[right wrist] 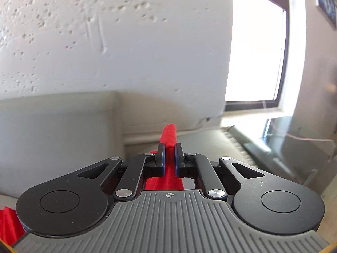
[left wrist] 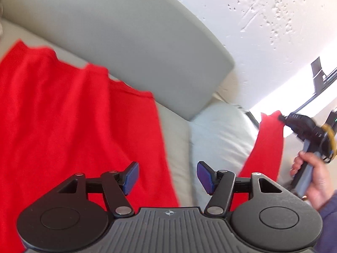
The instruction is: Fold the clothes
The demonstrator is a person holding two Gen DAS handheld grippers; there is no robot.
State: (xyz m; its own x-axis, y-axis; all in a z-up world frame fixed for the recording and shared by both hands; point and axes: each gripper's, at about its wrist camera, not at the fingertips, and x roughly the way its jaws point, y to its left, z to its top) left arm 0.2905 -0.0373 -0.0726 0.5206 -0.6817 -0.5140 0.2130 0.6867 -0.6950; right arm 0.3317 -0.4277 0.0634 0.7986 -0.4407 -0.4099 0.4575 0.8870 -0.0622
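Note:
A red garment (left wrist: 69, 122) lies spread over the grey sofa seat (left wrist: 177, 139). My left gripper (left wrist: 167, 176) is open and empty, hovering above the garment's right edge. My right gripper (right wrist: 169, 158) is shut on a corner of the red garment (right wrist: 169, 135), which sticks up between its pads. In the left wrist view the right gripper (left wrist: 281, 118) holds that corner lifted at the right, with a red strip (left wrist: 265, 147) hanging down from it.
The sofa's back cushion (left wrist: 126, 48) and a pale armrest cushion (left wrist: 221, 132) lie behind and to the right of the garment. A white textured wall (right wrist: 105, 42) rises behind. A bright window (right wrist: 254, 52) is at the right.

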